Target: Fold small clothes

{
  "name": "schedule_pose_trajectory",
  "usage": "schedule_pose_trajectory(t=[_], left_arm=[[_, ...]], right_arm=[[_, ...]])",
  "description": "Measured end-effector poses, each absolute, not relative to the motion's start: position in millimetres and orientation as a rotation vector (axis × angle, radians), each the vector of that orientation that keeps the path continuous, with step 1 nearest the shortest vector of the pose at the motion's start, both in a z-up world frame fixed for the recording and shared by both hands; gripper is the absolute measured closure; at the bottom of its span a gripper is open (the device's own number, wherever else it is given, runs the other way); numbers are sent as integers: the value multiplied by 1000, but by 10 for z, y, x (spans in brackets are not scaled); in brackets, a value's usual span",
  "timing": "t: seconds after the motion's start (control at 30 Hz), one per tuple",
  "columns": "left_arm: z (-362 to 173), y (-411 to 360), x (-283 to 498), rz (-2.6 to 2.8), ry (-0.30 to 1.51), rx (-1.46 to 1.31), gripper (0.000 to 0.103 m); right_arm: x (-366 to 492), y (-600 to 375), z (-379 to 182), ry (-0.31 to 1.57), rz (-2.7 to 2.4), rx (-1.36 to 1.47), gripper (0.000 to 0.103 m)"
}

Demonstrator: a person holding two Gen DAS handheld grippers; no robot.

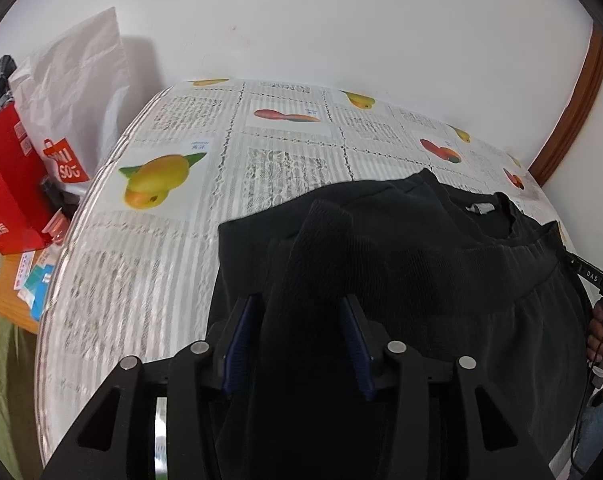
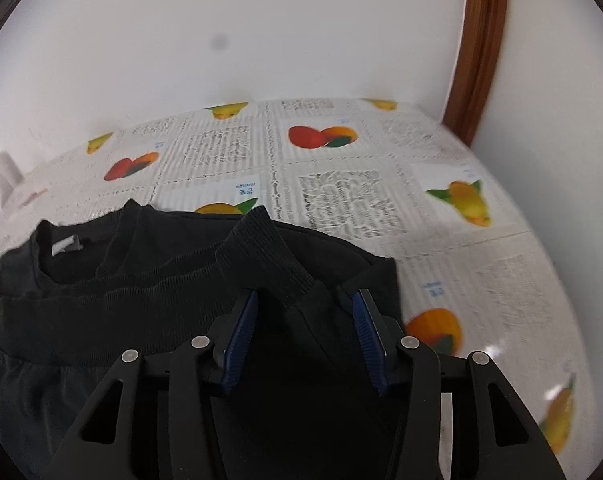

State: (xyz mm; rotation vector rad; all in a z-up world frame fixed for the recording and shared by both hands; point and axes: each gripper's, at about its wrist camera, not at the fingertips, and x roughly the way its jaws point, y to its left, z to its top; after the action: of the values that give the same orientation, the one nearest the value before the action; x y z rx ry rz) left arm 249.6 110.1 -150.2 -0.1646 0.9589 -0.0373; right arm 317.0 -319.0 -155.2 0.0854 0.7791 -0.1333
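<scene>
Black knit fabric fills the lower half of both wrist views: a dark sweatshirt [image 1: 441, 264] lies on a table covered with a cloth [image 1: 173, 240] printed with mangoes and panels of text, its neckline with a small pale label turned toward the wall. Both grippers point steeply down at it from the near side.

The left gripper [image 1: 301, 308] has its blue-padded fingers [image 1: 241, 340] set apart, with a ribbed sleeve cuff standing up between them. The fabric fills the gap and appears to lie against both pads, so it looks clamped on the sleeve, though the dark cloth hides the contact itself.

The right gripper [image 2: 305, 304] is also tilted downward, its pads [image 2: 365, 336] parted. The other ribbed cuff [image 2: 261, 256] rises between them, nearer the left pad, with a visible gap to the right pad; the pads do not seem to press on it.

At the right edge of the left view, a hand [image 1: 601, 332] grips the other tool's handle. Beside the table's left edge stand a red box [image 1: 9, 184] and a white shopping bag [image 1: 77, 92].
</scene>
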Motion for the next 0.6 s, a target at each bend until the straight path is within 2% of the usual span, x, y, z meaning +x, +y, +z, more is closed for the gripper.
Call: schedule_pose_trajectory(t=[0.3,0.6], left_arm=[[-1379,1171,1955,-33,934,-177,58],[-1310,1411,1309,-7,904,-226,56]], right_arm=[[2581,-2651,-1293,749,-23,51,53],[2099,-1759,-1286,766,141,36,50]])
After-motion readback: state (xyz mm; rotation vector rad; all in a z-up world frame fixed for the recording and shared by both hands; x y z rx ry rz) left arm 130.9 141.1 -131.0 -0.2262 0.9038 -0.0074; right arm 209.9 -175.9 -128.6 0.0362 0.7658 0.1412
